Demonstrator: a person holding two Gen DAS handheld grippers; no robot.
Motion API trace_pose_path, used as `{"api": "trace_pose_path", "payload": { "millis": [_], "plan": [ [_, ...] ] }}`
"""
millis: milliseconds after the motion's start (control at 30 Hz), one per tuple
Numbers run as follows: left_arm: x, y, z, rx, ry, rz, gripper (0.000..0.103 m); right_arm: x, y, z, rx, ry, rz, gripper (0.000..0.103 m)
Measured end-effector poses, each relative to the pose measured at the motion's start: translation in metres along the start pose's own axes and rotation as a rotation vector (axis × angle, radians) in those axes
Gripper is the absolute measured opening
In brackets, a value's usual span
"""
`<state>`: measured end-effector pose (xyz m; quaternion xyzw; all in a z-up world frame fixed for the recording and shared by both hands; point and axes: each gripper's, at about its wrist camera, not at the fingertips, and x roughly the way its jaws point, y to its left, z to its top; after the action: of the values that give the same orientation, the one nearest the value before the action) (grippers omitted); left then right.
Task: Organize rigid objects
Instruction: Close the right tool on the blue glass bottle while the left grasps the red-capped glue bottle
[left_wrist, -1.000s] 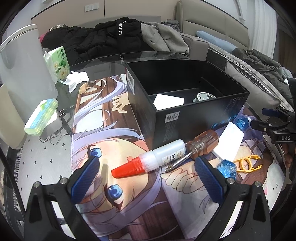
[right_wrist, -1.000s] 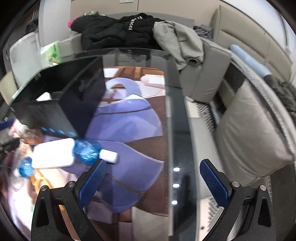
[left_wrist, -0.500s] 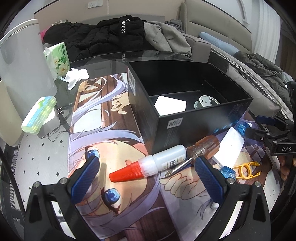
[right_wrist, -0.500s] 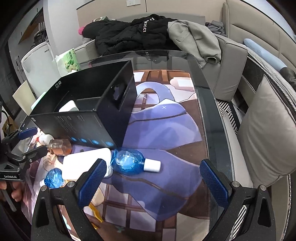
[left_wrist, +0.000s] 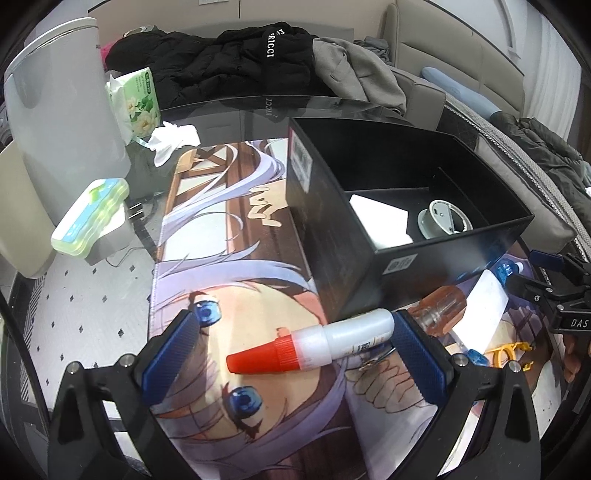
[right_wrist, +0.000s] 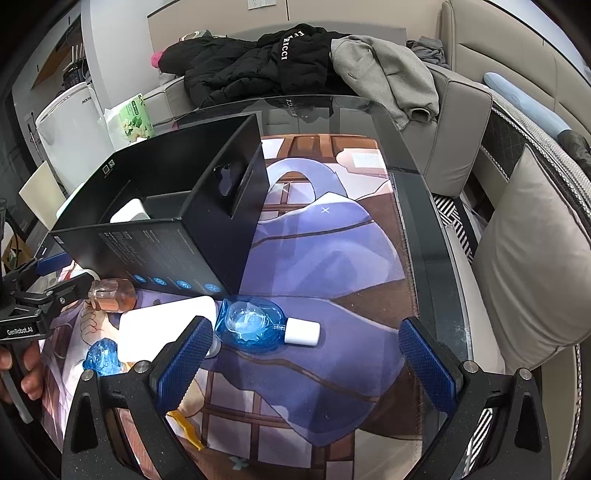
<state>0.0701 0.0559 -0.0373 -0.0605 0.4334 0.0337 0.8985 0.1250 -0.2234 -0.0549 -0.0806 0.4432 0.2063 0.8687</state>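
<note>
An open black box (left_wrist: 402, 236) stands on the printed mat (left_wrist: 229, 229); inside lie a white card (left_wrist: 380, 218) and a round metal piece (left_wrist: 445, 221). A white bottle with a red cap (left_wrist: 314, 349) lies in front of it, between the fingers of my open left gripper (left_wrist: 295, 354). An amber-handled screwdriver (left_wrist: 441, 308) lies beside it. In the right wrist view, a clear blue bottle with a white cap (right_wrist: 258, 325) lies just ahead of my open right gripper (right_wrist: 306, 362), next to a white flat block (right_wrist: 166, 326) and the box (right_wrist: 177, 240).
A yellow clip (left_wrist: 508, 354) and a small blue bottle (right_wrist: 103, 356) lie on the mat. A tissue pack (left_wrist: 136, 99), a green case (left_wrist: 90, 216) and a white appliance (left_wrist: 55, 110) stand at the left. Coats (right_wrist: 258, 70) lie on the sofa behind the glass table.
My left gripper has moved forward, so the red-capped bottle now lies between its fingers. My right gripper has swung left and pulled back, bringing the blue bottle and box into view.
</note>
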Motion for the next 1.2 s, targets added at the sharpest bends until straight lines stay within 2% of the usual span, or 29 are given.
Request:
{"api": "trace_pose_path", "payload": {
  "millis": [400, 833, 900, 967, 1033, 1133, 1200],
  "plan": [
    [0.003, 0.012, -0.007, -0.018, 0.045, 0.052, 0.103, 0.007, -0.003, -0.001, 0.013, 0.022, -0.075, 0.102],
    [0.003, 0.009, -0.009, -0.009, 0.054, 0.073, 0.103, 0.007, 0.001, -0.002, 0.02, 0.01, -0.082, 0.102],
    [0.002, 0.009, -0.01, -0.005, 0.053, 0.072, 0.103, 0.006, 0.003, -0.002, 0.015, 0.006, -0.079, 0.099],
    [0.001, 0.008, -0.011, 0.0, 0.049, 0.063, 0.1, 0.003, 0.006, -0.004, 0.003, -0.002, -0.069, 0.085],
    [-0.003, 0.004, -0.012, 0.023, 0.032, 0.048, 0.087, 0.0, 0.009, -0.004, -0.011, -0.012, -0.057, 0.072],
    [-0.005, 0.001, -0.013, 0.043, 0.027, 0.034, 0.085, -0.002, 0.013, -0.004, -0.029, -0.021, -0.043, 0.057],
    [-0.005, 0.001, -0.012, 0.043, 0.025, 0.031, 0.085, -0.003, 0.015, -0.004, -0.037, -0.022, -0.037, 0.057]
  ]
}}
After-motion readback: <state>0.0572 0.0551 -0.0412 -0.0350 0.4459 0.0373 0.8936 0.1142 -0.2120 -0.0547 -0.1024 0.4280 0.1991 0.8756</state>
